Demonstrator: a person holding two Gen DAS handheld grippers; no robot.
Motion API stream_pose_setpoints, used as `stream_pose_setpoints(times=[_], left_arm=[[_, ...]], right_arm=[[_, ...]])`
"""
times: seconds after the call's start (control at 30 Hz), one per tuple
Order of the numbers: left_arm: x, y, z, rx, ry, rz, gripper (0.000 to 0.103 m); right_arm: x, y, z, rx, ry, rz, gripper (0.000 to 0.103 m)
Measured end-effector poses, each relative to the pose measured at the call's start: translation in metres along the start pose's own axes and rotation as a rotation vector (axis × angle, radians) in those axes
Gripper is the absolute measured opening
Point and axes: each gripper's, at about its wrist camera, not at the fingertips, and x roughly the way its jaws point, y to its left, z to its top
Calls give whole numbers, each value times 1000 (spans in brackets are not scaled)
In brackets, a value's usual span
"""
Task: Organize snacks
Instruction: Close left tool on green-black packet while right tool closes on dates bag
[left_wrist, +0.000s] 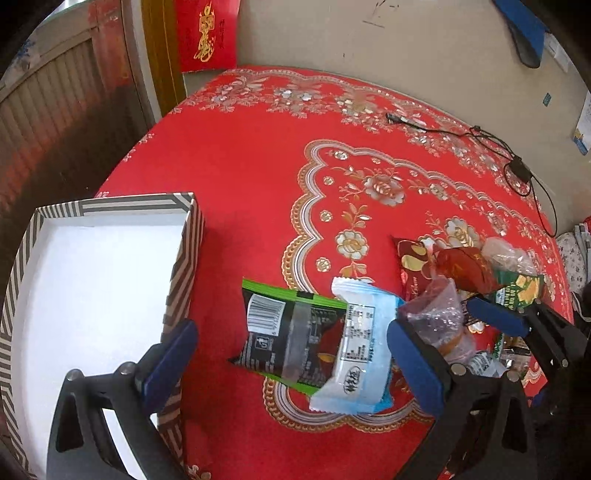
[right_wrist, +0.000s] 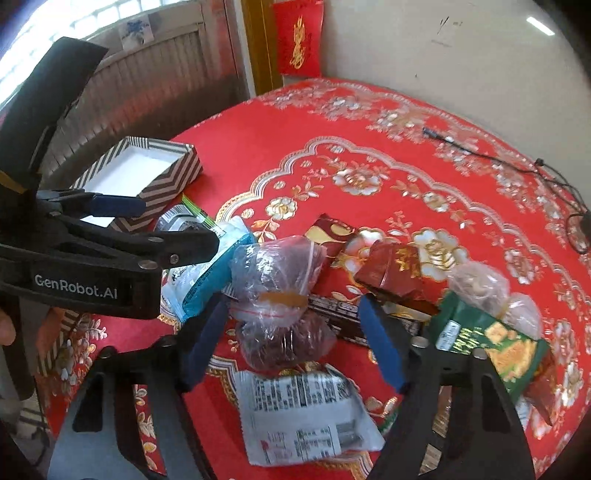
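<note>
My left gripper stands wide open just above the red tablecloth. A green-and-black packet and a white-and-blue packet lie flat between its fingers, untouched. The striped box with a white inside sits right beside its left finger. My right gripper straddles a clear bag of dark red pieces tied with a rubber band. Its left pad is at the bag's side and a gap shows at its right pad. The left gripper's black body reaches in from the left.
More snacks lie around the bag: a white printed packet, a green packet, red wrappers and a clear bag of pale pieces. A black cable runs along the table's far right. The table edge drops off beside the box.
</note>
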Motion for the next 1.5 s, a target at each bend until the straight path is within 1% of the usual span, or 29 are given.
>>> stream_pose_setpoints(times=[0.03,0.07,0.13,0.2,0.3,0.37,0.5,0.63,0.8,0.87,0.9,0.93,0.97,1.0,1.03,1.13,1.23,1.3,1.43,1.5], left_arm=[[1,1,0,3,6,1,103],[2,2,1,4,10,-2,103],[2,3,2,12,9,3,103],[0,6,4,14,10,-2,103],[-1,9,4,26,15,-25,103],[-2,12,5,39,17,-35,103],[0,17,5,62,20,1,103],[0,18,7,64,17,-1,103],[3,13,5,112,11,20,102],[4,10,5,129,4,22,95],[6,8,6,134,15,18,82],[10,7,6,133,36,3,65],[15,5,5,140,65,-13,56],[15,1,3,167,50,1,52],[15,-3,1,196,40,9,46],[12,-4,-2,190,38,-25,44],[8,1,-3,169,27,-25,42],[1,4,-4,151,3,-20,42],[-16,7,-4,148,-43,-18,42],[-21,7,-6,150,-54,-23,42]], right_arm=[[3,-1,0,2,10,-12,67],[5,-3,0,5,12,-10,62],[4,-8,-1,13,8,1,57],[3,-16,-2,33,9,-16,57],[2,-27,-4,62,13,-12,57],[1,-29,-5,59,14,-17,57],[4,-24,-6,37,27,-27,57],[3,-21,-3,36,8,-21,57],[4,-23,2,36,0,-31,57],[6,-24,3,44,-1,-27,57],[7,-24,3,48,2,-22,57],[8,-25,3,51,5,-14,57],[9,-24,2,49,5,-11,57],[10,-24,2,48,5,-10,57],[12,-24,3,47,6,-4,49],[12,-24,3,46,0,-1,46],[8,-21,0,29,-11,-11,45],[4,-20,-1,32,-22,-8,45],[-7,-16,-2,37,-46,-3,44],[-12,-13,-1,39,-56,-2,43]])
